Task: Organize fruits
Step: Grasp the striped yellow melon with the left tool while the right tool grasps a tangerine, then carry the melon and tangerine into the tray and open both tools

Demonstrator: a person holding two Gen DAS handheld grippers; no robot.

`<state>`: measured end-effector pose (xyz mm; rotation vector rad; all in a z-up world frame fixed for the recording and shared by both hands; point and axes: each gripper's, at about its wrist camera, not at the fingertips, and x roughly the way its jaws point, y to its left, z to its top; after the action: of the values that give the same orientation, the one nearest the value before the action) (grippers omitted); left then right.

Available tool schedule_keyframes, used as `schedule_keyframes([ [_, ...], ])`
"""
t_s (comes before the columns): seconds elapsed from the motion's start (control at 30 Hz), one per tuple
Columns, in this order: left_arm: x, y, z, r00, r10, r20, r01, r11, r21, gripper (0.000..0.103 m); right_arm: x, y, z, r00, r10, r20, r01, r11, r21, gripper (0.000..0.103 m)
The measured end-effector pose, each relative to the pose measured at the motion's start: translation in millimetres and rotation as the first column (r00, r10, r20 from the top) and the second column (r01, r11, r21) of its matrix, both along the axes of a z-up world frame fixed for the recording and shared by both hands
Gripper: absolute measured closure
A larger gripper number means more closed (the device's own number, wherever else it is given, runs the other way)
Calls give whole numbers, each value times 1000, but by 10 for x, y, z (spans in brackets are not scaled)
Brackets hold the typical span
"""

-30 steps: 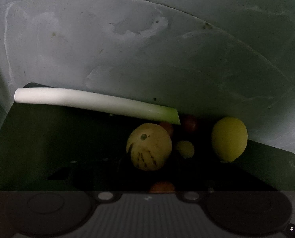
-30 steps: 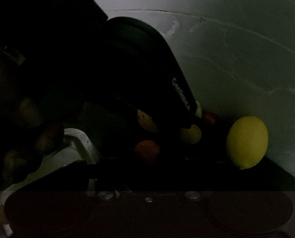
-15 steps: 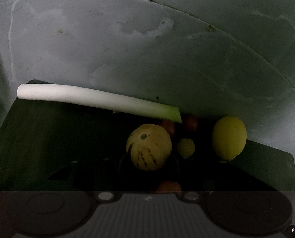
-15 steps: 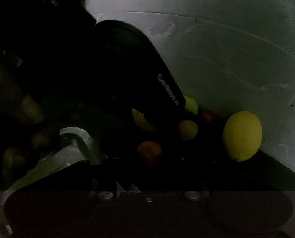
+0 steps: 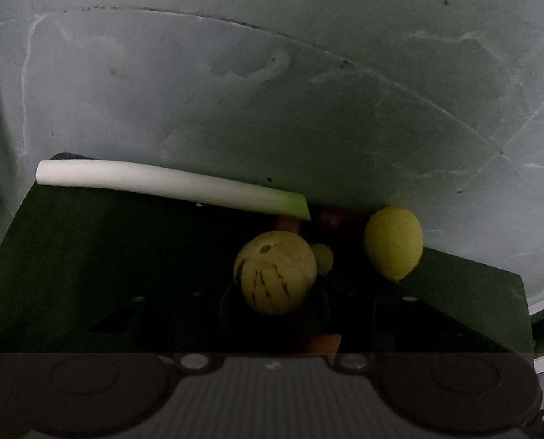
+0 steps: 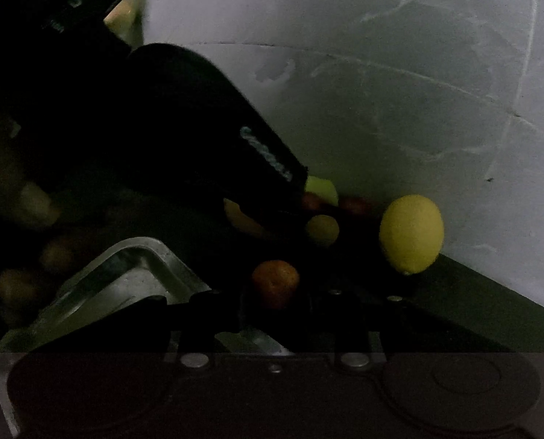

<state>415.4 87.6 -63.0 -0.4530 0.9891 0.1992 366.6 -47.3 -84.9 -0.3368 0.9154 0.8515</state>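
Observation:
In the left wrist view, my left gripper point(image 5: 277, 307) is shut on a round pale-yellow melon with dark stripes point(image 5: 275, 267); its dark fingers barely show. In the right wrist view, my right gripper point(image 6: 276, 298) is shut on a small orange fruit point(image 6: 274, 278). A lemon point(image 5: 392, 243) point(image 6: 411, 234) lies to the right on the dark mat point(image 5: 89, 256). A small yellow fruit point(image 5: 323, 258) point(image 6: 321, 230) and reddish fruits point(image 6: 356, 205) lie just beyond the held ones. The left gripper's black body point(image 6: 162, 128) fills the upper left of the right wrist view.
A white leek with a green end point(image 5: 169, 184) lies across the back of the mat. A metal tray point(image 6: 133, 274) sits at the lower left under the right gripper. Grey marbled stone point(image 5: 272, 91) rises behind. A dim hand shows at the left edge.
Both grippers kept their fruits and lifted a little. The lemon and the small yellow fruit slid left in both views, and more of the metal tray came into sight.

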Motion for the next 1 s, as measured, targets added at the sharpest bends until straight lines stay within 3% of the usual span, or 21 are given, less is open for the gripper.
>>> schedule_keyframes([
  [0.37,-255,-26,168,999,-25,20,25,1000,-7,55,-182,-106,176,999,-39,19,39,999,-4,72],
  [1.0,-768,61,299,999,-46,18,46,999,-7,55,-853,-35,328,999,-42,20,42,999,-8,72],
])
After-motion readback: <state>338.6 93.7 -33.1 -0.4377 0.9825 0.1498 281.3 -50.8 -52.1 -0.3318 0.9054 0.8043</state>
